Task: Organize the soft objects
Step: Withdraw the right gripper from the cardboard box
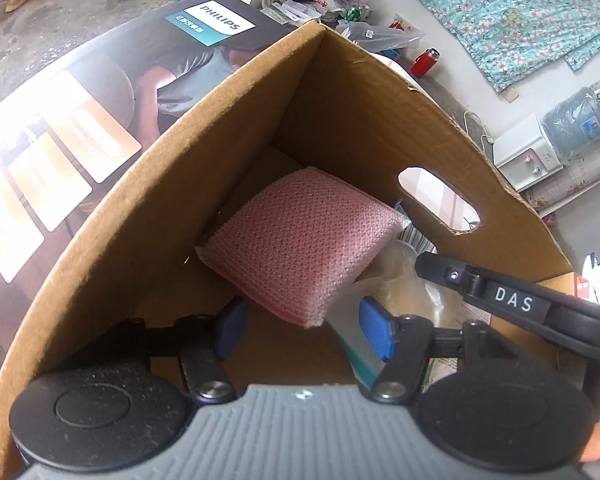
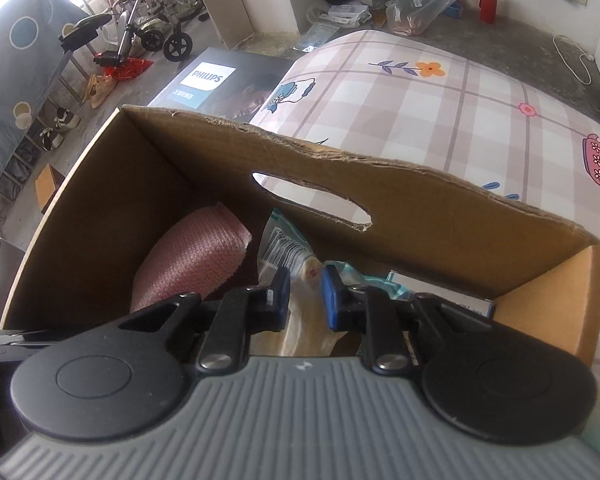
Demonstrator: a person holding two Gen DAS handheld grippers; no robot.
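Note:
An open cardboard box (image 1: 360,120) (image 2: 420,208) holds a pink mesh sponge (image 1: 300,240) (image 2: 196,260) that leans into its far corner. My left gripper (image 1: 303,332) hangs inside the box, open. The sponge's lower corner lies between the blue pads, which do not touch it. Right of the sponge lies a clear plastic packet (image 1: 404,280) (image 2: 306,272) with something yellowish inside. My right gripper (image 2: 306,300) reaches in beside it, jaws nearly together and pinching the packet's wrap. One of its black fingers (image 1: 440,274) shows in the left wrist view.
A barcoded packet (image 2: 284,244) lies against the handle-hole wall. A dark Philips carton (image 1: 100,100) (image 2: 208,80) stands behind the box, which rests on a checked sheet (image 2: 440,112). A red bottle (image 2: 488,4) and bags clutter the floor, with a wheelchair (image 2: 152,20) further off.

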